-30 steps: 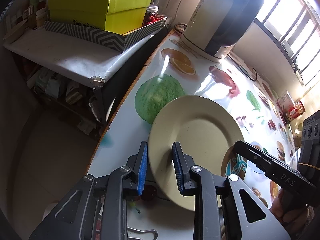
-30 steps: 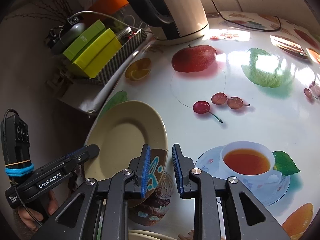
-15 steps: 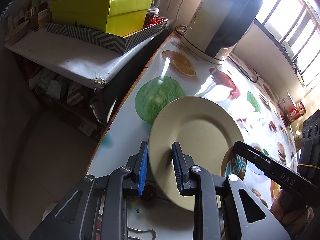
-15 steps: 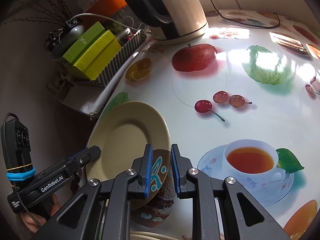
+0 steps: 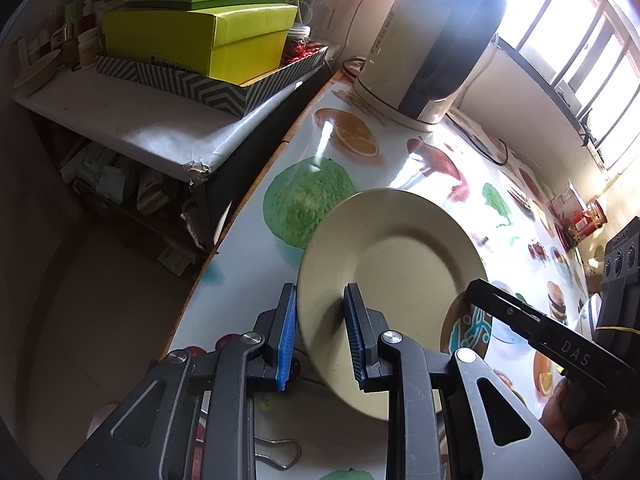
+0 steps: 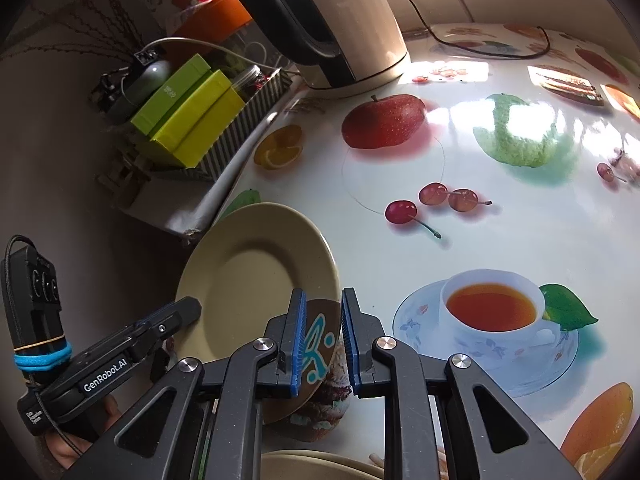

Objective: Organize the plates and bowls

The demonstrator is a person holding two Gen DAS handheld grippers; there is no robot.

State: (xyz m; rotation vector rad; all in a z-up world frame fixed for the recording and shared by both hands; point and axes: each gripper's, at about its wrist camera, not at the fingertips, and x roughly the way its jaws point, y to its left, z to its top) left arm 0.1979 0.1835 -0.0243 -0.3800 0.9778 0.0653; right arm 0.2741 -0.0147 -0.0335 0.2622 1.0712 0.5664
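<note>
The left gripper [image 5: 320, 336] fingers clamp the beige plate [image 5: 394, 276] rim, tilting it off the tabletop [image 6: 500, 240], while the right gripper [image 6: 322, 338] fingers clamp the patterned plate [image 6: 316, 344] beneath, apparently to separate them.

Brown patterned dish [image 6: 316, 344] mostly hidden behind beige plate [image 6: 256, 280] and gripper fingers [image 6: 298, 336]. Stacked plates [image 6: 320, 466] cut off at bottom edge. Far jars [image 5: 592, 216] too small to read.

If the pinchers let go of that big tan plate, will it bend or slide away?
Probably no bending: the tan plate keeps its flat round shape while tilted. It looks smooth and the tablecloth is glossy, so it might slide. The left gripper pinches only its rim, so it could pivot or drop.
</note>
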